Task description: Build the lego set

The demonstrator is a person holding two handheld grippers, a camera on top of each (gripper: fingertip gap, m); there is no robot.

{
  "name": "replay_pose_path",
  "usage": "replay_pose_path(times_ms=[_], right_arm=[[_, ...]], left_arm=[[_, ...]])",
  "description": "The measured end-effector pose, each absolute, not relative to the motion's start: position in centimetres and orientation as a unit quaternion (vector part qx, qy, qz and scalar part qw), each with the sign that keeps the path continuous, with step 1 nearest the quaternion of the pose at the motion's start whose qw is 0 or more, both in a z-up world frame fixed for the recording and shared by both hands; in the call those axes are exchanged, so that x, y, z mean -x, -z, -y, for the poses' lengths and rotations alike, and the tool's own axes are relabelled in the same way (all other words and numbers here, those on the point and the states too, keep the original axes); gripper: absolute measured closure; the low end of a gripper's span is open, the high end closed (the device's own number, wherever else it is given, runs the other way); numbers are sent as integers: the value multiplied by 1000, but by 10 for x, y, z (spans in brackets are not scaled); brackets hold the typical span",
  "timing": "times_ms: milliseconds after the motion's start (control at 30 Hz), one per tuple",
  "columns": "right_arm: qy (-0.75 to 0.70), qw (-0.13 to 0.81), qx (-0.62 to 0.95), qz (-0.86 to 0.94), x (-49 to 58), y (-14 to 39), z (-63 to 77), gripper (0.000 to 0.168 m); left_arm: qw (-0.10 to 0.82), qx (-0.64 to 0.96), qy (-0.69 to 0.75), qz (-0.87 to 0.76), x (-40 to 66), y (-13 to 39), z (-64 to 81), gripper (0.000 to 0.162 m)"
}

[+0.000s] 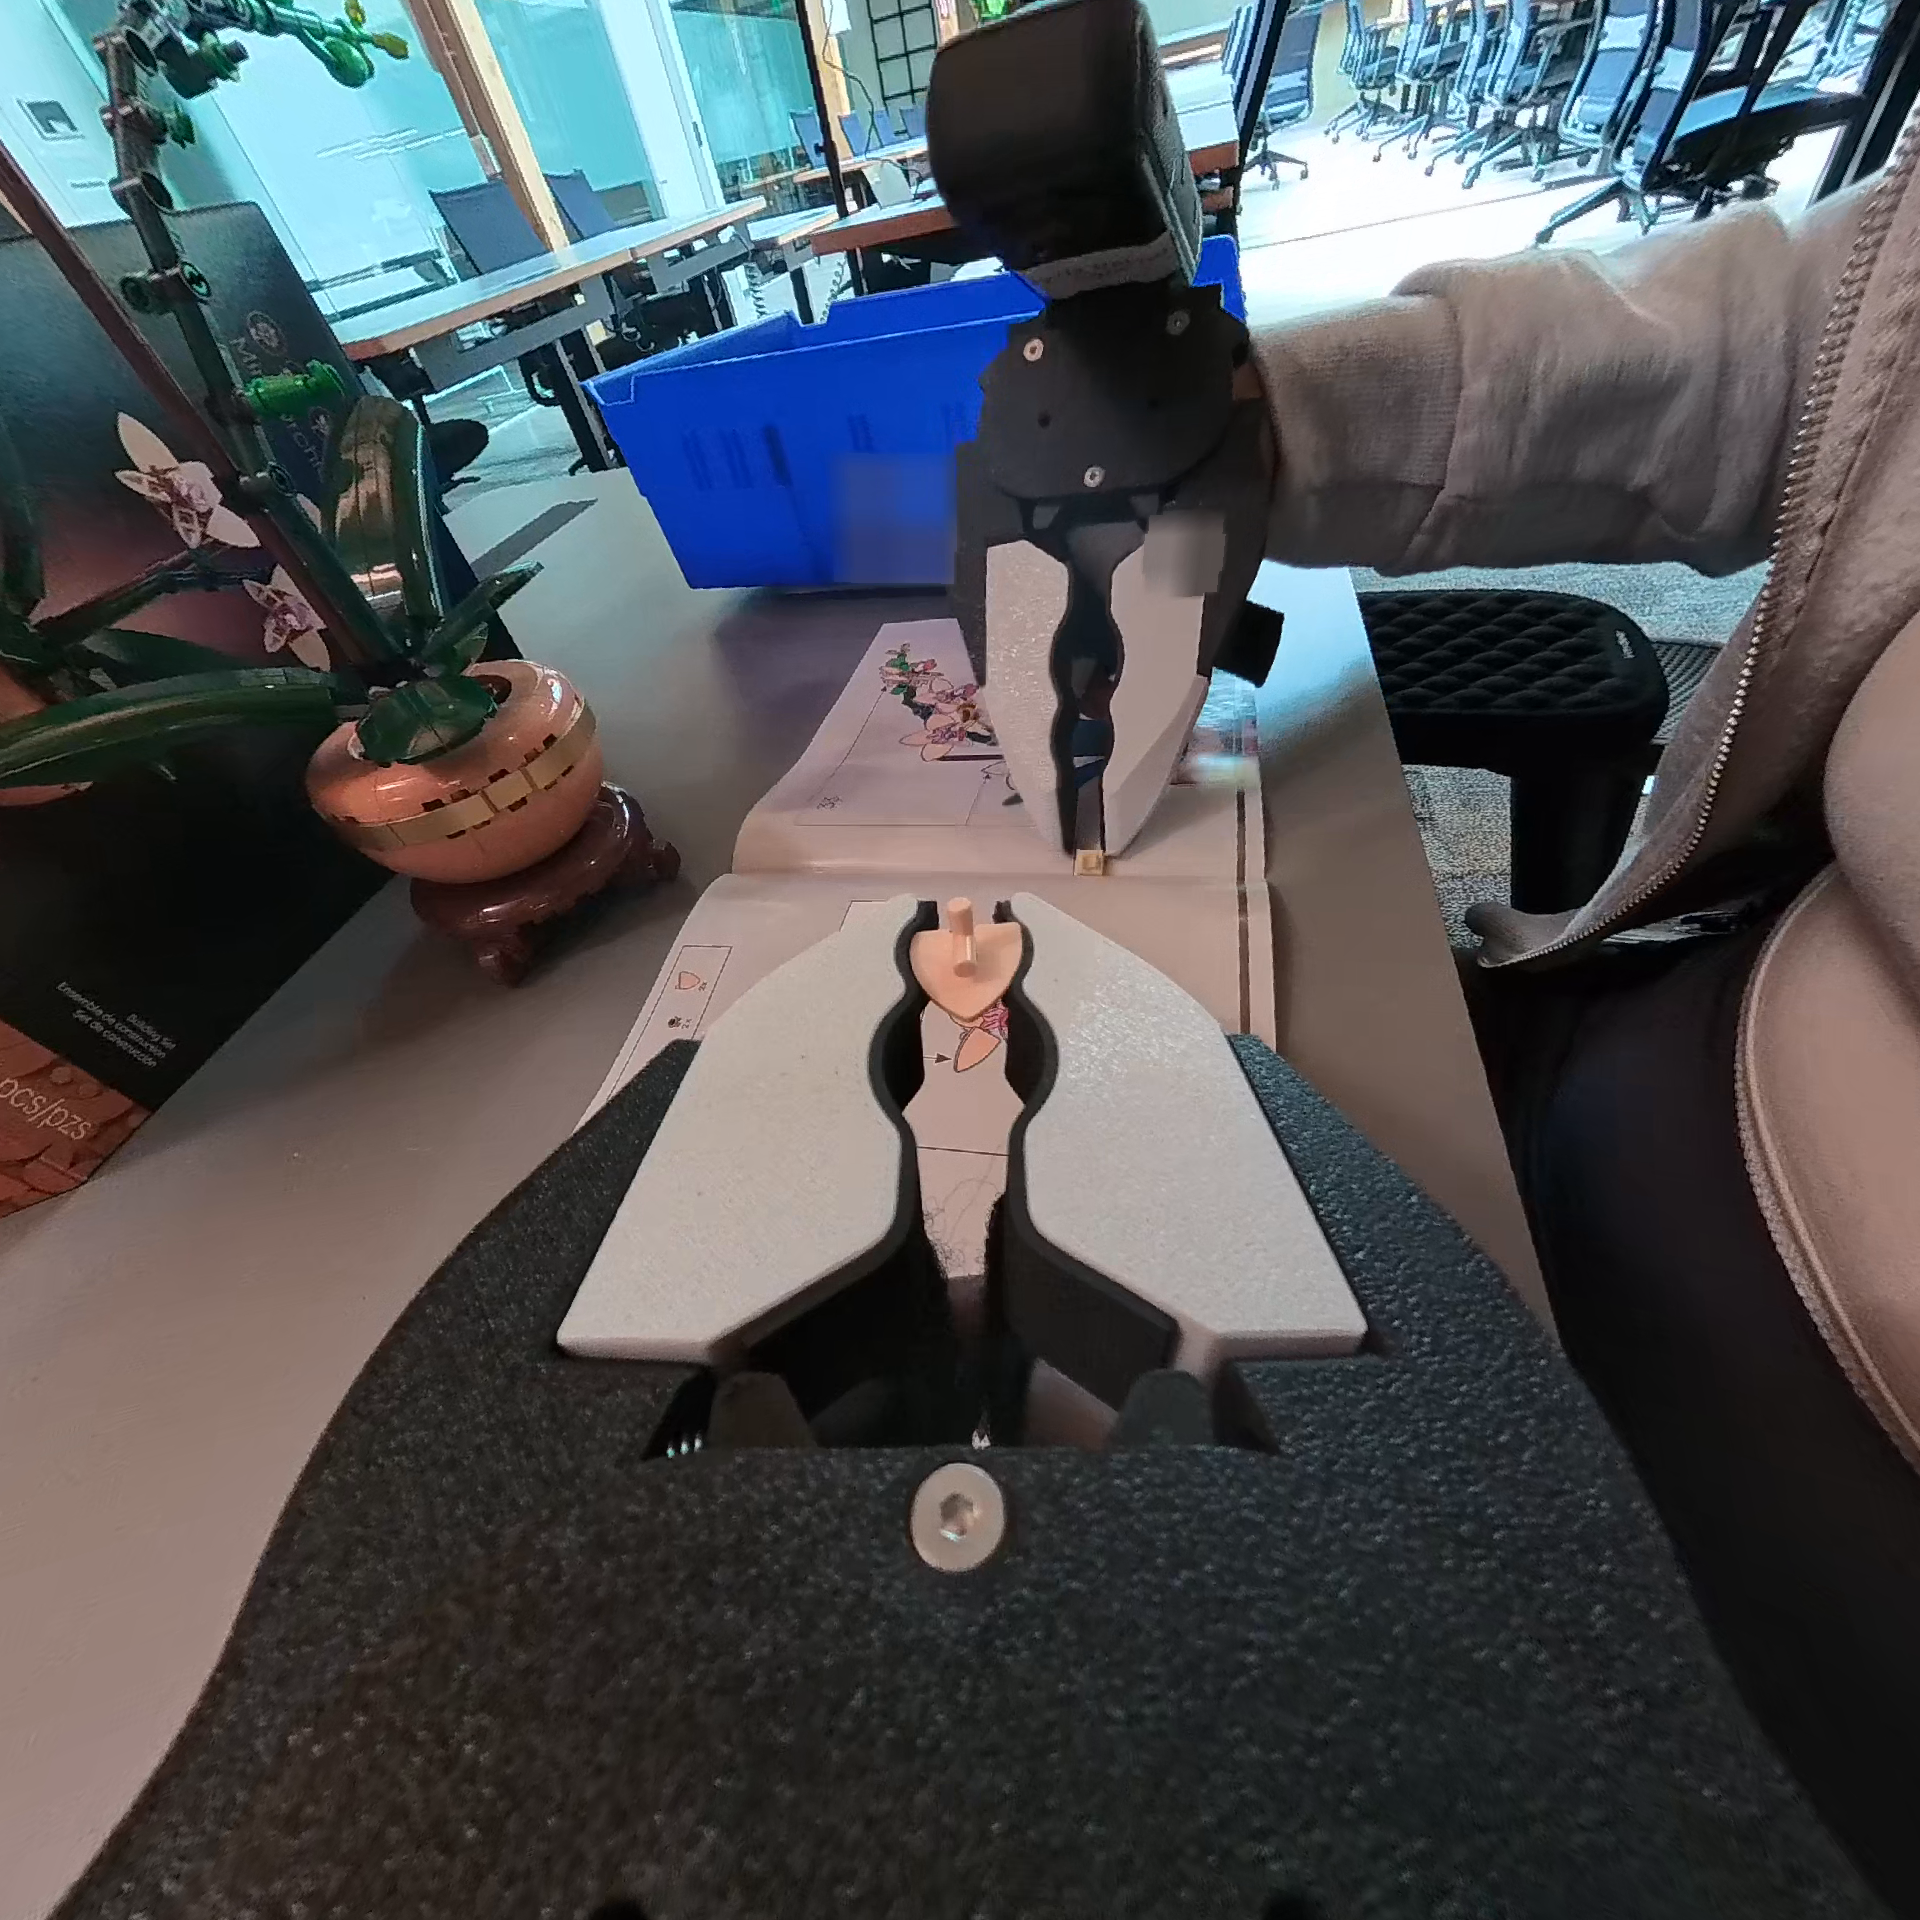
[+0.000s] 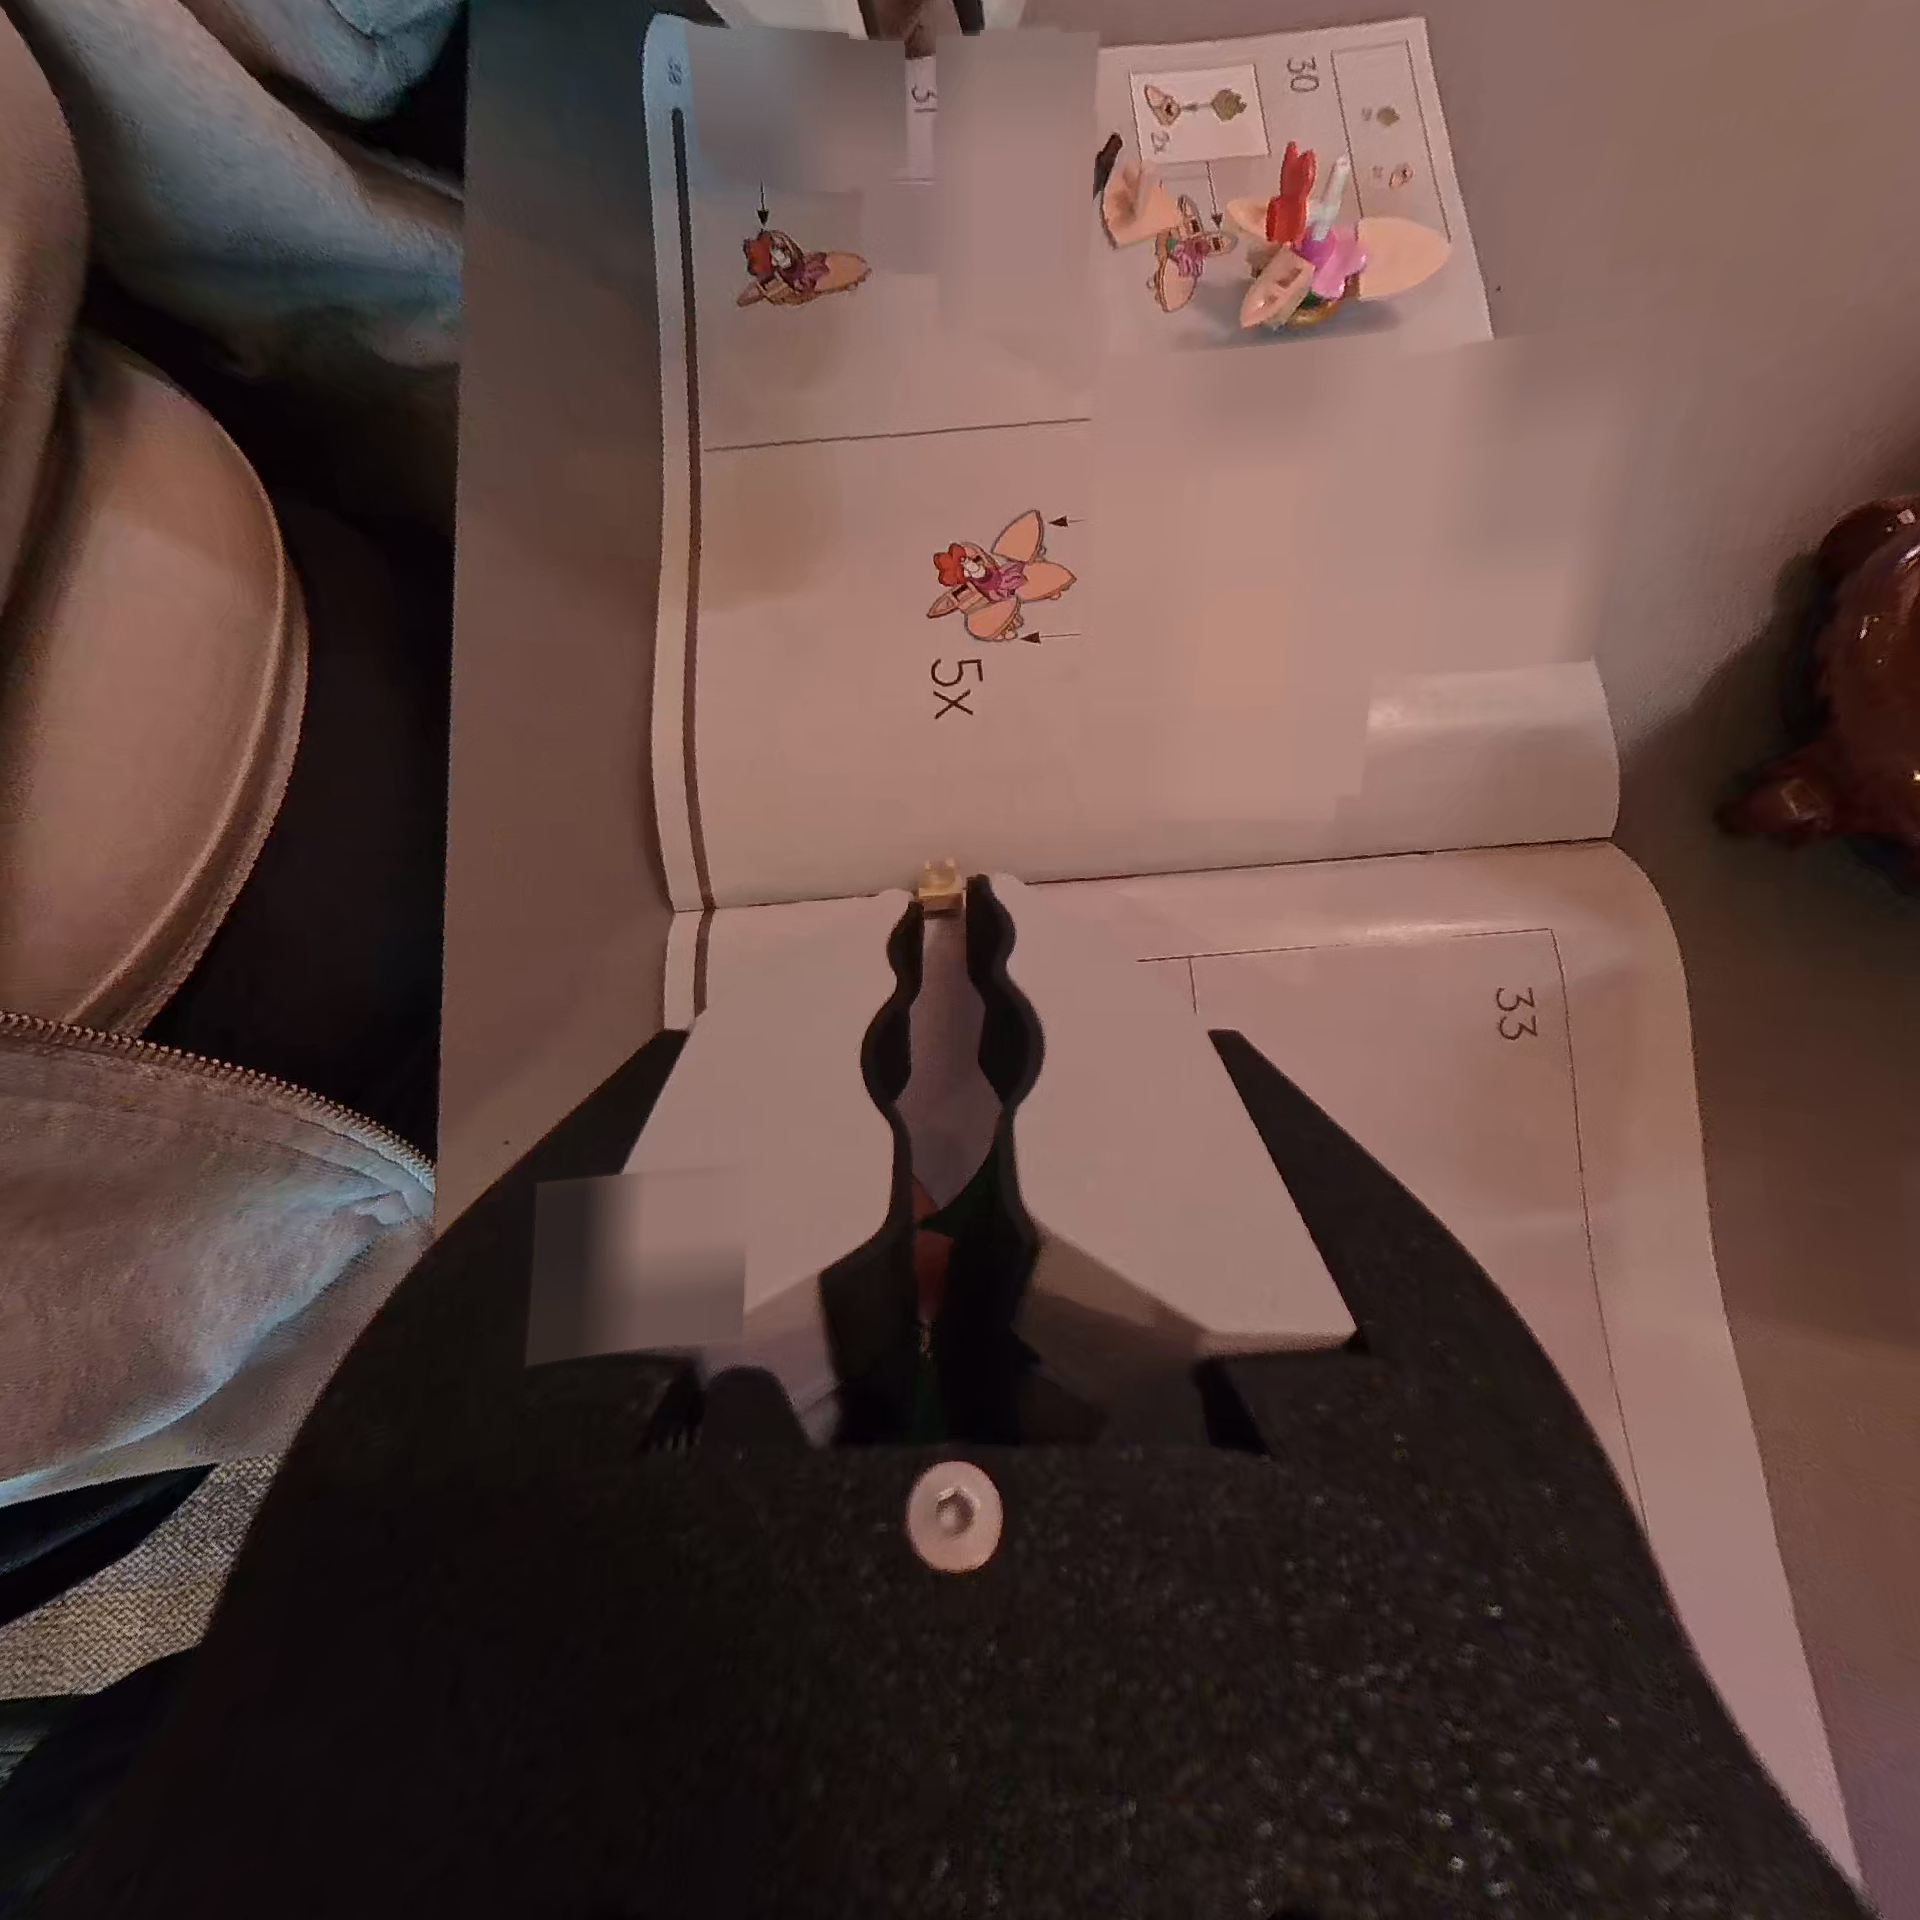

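My left gripper (image 1: pixel 966 920) is shut on a pale pink petal piece (image 1: pixel 966 966) with a short peg, held over the open instruction booklet (image 1: pixel 1174 883). My right gripper (image 1: pixel 1089 844) points down at the booklet's fold, shut on a small tan stud piece (image 1: pixel 1089 861). In the right wrist view the right gripper (image 2: pixel 943 888) holds that tan piece (image 2: pixel 942 891) at the fold of the booklet (image 2: pixel 831 727). A partly built pink flower (image 2: pixel 1304 255) and a loose petal piece (image 2: pixel 1127 203) lie on the booklet's far page.
A built orchid in a pink pot (image 1: pixel 457 769) on a brown stand stands at the left, in front of the set's box (image 1: pixel 94 582). A blue bin (image 1: pixel 790 457) sits behind the booklet. A person's sleeve (image 1: pixel 1558 416) and torso fill the right side.
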State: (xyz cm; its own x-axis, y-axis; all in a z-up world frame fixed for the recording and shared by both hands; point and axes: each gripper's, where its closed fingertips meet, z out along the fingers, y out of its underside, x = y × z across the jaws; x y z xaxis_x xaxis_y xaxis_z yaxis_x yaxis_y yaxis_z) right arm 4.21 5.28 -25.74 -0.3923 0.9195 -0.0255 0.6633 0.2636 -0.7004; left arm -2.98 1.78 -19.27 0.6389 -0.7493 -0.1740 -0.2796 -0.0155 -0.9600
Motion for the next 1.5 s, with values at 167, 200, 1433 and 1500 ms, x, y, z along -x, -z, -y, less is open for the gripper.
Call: replay_pose_path(times_ms=[167, 200, 1433, 1500], right_arm=[[-337, 203, 515, 762, -40, 254, -50, 162], [-336, 203, 515, 762, -39, 253, -49, 162], [-340, 228, 534, 740, -40, 259, -52, 161], [-334, 226, 534, 743, -40, 259, -52, 161]], left_arm=[[593, 684, 197, -376, 30, 193, -18, 151], [593, 684, 197, -376, 30, 193, -19, 151], [592, 684, 194, -379, 30, 193, -17, 151], [593, 684, 193, -379, 30, 194, -18, 151]])
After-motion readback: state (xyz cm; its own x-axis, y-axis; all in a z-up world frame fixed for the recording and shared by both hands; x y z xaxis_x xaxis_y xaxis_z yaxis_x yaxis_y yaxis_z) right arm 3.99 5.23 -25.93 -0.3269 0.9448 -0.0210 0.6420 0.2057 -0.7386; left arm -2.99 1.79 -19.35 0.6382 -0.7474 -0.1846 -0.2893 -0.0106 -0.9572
